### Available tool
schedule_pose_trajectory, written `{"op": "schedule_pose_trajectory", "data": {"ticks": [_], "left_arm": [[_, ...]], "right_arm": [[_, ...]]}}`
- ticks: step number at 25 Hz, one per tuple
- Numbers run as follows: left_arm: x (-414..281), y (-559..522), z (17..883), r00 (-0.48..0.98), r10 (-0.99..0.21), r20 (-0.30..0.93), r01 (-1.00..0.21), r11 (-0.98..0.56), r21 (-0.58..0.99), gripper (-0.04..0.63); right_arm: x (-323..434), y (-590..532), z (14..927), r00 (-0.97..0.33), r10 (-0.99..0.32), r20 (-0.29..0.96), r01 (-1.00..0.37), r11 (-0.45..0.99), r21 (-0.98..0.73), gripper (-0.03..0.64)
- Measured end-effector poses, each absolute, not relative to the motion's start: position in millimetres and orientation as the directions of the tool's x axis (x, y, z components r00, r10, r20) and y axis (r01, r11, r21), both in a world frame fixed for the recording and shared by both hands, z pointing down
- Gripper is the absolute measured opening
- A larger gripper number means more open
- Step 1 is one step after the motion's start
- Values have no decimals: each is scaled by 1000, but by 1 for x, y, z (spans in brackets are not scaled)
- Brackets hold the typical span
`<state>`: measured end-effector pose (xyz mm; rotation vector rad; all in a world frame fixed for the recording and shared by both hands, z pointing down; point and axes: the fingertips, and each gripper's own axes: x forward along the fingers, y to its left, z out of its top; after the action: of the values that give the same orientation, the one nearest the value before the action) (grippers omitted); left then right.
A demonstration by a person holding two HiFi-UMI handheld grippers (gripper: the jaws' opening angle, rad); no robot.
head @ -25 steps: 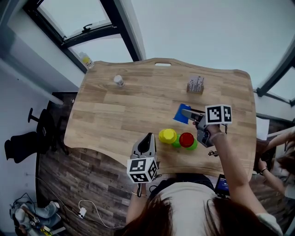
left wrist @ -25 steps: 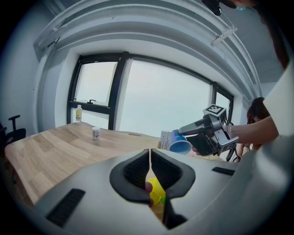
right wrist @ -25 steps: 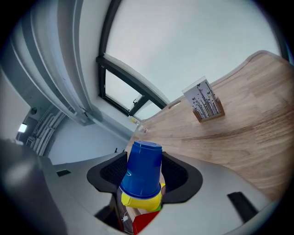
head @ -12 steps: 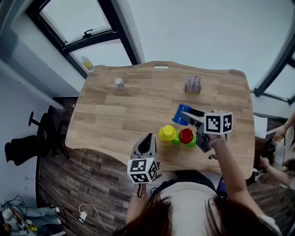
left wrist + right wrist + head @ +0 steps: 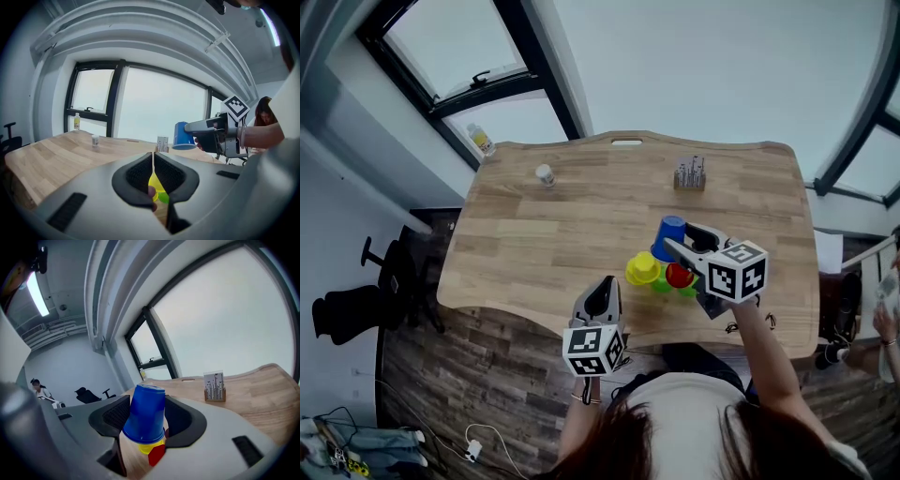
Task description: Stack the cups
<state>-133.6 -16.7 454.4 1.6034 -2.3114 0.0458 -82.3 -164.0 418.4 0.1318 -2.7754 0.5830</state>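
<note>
Plainly the right claw [image 5: 686, 242] had hold of the blue cup [image 5: 144, 418]: its jaws stood wide, one dark pad pressed to each side of the cup's wall. The cup hung upside down, mouth toward the desk [image 5: 544, 244] and tilted a little, clear of the wood. In the head view it sat just beyond the other cups, near the desk's right front part. Below its rim, in the right gripper view, bits of yellow and red showed.

The yellow cup [image 5: 642, 269] stood upside down on the desk, and close on its right was the red cup [image 5: 679, 275], also bottom up. Green [image 5: 660, 284] showed between the two and round the red one's far edge; how many green cups there were could not be told.

The left claw [image 5: 153, 161] was closed, pads together with only a thin slit between them, and it carried nothing. It hovered at the desk's near edge, pointing toward the yellow cup.

Farther back, a small card holder [image 5: 689, 174] stood toward the right, a little white jar [image 5: 545, 174] toward the left, well apart. A bottle [image 5: 482, 141] stood on the window ledge.
</note>
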Motion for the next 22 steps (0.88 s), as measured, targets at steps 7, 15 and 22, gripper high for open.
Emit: {"op": "schedule_pose_trajectory", "data": {"ticks": [7,15,22], "left_arm": [[-128,-11,451,-294,-917,270,-930,340,141,29],[-122,-3,456,-283,-917,281,-932,332,145,29],[-120,0,461,-274,-917,289,-934,325,147,29]], "right_arm": [[-80,-145,418,-951,-88,296,-151,969,-195,256],[-76,-133,425,-957,-152,248,-173,983,-63,256],[-77,-121,440,-958,-158,240,-162,987,6,256]]}}
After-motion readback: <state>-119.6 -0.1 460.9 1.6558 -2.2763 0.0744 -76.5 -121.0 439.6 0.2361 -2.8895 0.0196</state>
